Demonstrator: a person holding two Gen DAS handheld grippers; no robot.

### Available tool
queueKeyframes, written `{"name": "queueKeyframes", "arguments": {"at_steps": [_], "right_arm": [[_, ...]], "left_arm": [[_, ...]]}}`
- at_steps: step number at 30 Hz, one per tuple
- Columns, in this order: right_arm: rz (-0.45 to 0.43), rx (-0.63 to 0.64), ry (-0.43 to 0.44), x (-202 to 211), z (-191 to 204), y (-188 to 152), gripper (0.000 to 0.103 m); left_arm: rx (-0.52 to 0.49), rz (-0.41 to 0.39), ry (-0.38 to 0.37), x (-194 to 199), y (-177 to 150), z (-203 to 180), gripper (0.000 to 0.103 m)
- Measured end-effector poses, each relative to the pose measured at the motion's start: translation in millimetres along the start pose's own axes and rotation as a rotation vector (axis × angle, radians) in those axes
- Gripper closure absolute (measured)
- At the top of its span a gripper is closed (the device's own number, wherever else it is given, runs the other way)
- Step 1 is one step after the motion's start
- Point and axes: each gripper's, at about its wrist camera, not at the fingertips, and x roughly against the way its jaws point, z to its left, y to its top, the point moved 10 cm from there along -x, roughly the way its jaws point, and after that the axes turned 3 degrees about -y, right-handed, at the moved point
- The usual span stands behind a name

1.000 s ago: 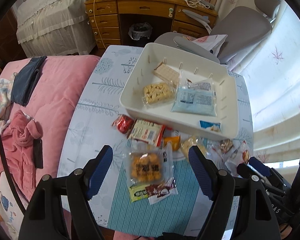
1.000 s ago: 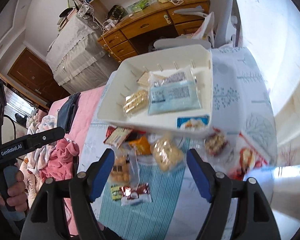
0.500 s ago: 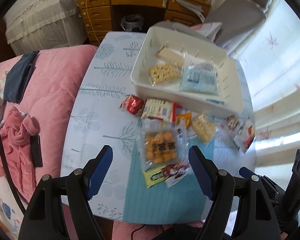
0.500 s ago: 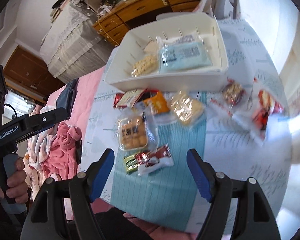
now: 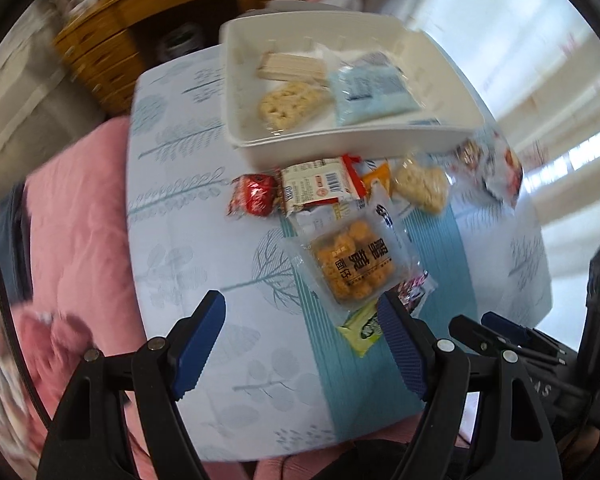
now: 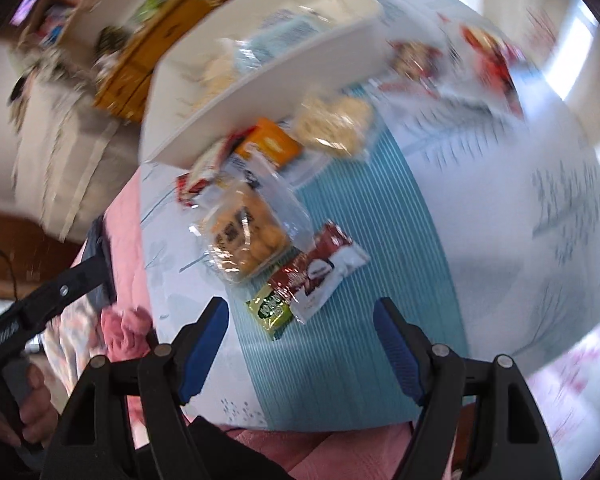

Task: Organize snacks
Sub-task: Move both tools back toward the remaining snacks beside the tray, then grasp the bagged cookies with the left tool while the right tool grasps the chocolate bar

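Left wrist view: my left gripper (image 5: 300, 340) has its blue-padded fingers wide apart with nothing between them, over bare tree-printed tablecloth (image 5: 188, 248) at lower centre. The clear packet of orange fried puffs (image 5: 354, 266) lies just right of centre, and my right-hand finger overlaps the green wrapper (image 5: 360, 330) beneath it in the frame. The white rectangular plastic bin (image 5: 340, 140) sits at upper centre, already holding a wafer block, a pale biscuit pack and a light-blue pouch. Loose snacks crowd its near wall. Risk: closing from here would pinch cloth, or catch two overlapping wrappers at once.

Right wrist view (heavily blurred): my right gripper (image 6: 300, 340) is likewise spread and empty, at lower centre over the teal striped table runner (image 6: 360, 340). The red-and-white wrapped bar (image 6: 320, 268) and the green wrapper lie just above the gap, touching the puffs packet. The bin tilts across the upper left. Risk: slick film could slide off the pads, and both grippers converging on the same pile could collide. I cannot read any wrapper text here.
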Motion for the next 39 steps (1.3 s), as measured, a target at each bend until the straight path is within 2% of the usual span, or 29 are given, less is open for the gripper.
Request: {"name": "queueKeyframes", "arguments": {"at_steps": [5, 8, 11, 15, 20, 25, 29, 39], "right_arm": [[-0.016, -0.166, -0.042, -26, -13, -12, 0.027], [-0.029, -0.209, -0.073, -37, -16, -15, 0.028], [-0.062, -0.192, -0.120, -46, -16, -15, 0.028], [-0.122, -0.096, -0.211, -57, -10, -14, 0.027], [-0.143, -0.011, -0.243, -73, -3, -16, 0.028], [-0.218, 0.095, -0.262, -78, 10, -10, 0.028], [-0.269, 0.163, -0.269, -81, 22, 0, 0.028], [-0.302, 0.142, -0.190, -83, 26, 5, 0.042]], "left_arm": [[-0.183, -0.005, 0.000, -20, 10, -14, 0.026], [-0.261, 0.008, -0.015, -37, 13, -23, 0.026], [-0.320, 0.026, -0.039, -53, 15, -33, 0.026], [-0.378, 0.043, -0.058, -75, 16, -42, 0.026], [-0.408, 0.084, -0.057, -103, 12, -50, 0.025], [-0.406, 0.112, -0.064, -118, 6, -55, 0.025], [-0.422, 0.109, -0.055, -125, 3, -61, 0.019], [-0.442, 0.090, -0.057, -139, 4, -71, 0.006]]}}
